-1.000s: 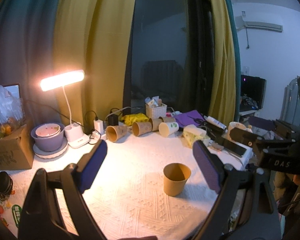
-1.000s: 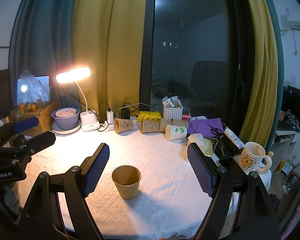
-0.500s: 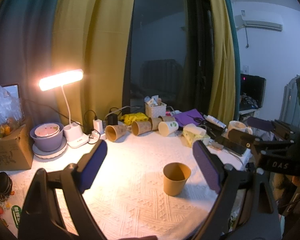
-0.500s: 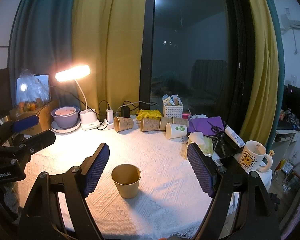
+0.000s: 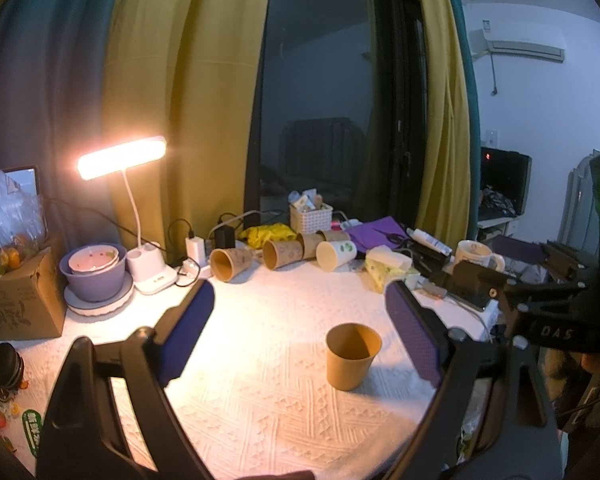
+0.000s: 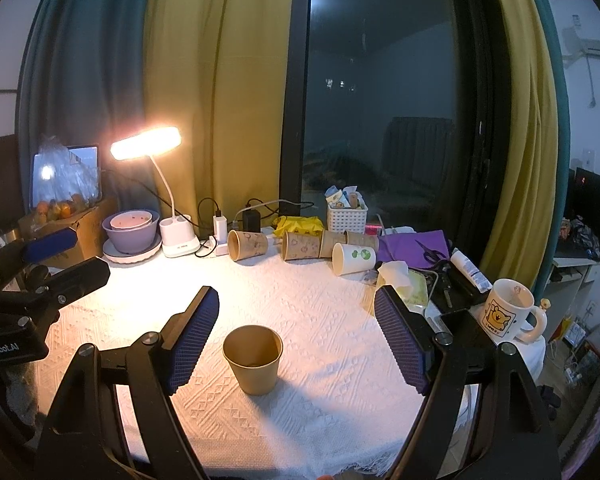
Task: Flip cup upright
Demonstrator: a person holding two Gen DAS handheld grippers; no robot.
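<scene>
A brown paper cup (image 5: pixel 352 356) stands upright, mouth up, on the white tablecloth (image 5: pixel 260 392); it also shows in the right wrist view (image 6: pixel 254 359). My left gripper (image 5: pixel 300 320) is open and empty, held back from the cup, which sits nearer its right finger. My right gripper (image 6: pixel 296 316) is open and empty, with the cup nearer its left finger. Each gripper shows at the edge of the other's view: the right one (image 5: pixel 540 292) and the left one (image 6: pixel 48 264).
Several paper cups (image 6: pixel 248 245) lie on their sides at the back, by a white basket (image 6: pixel 347 217), a lit desk lamp (image 6: pixel 146 148) and stacked bowls (image 6: pixel 131 232). A cartoon mug (image 6: pixel 508 314), scissors and a tube lie right. A cardboard box (image 5: pixel 16 300) stands left.
Both views shift very slightly; the cup stands in the same place and both grippers stay open.
</scene>
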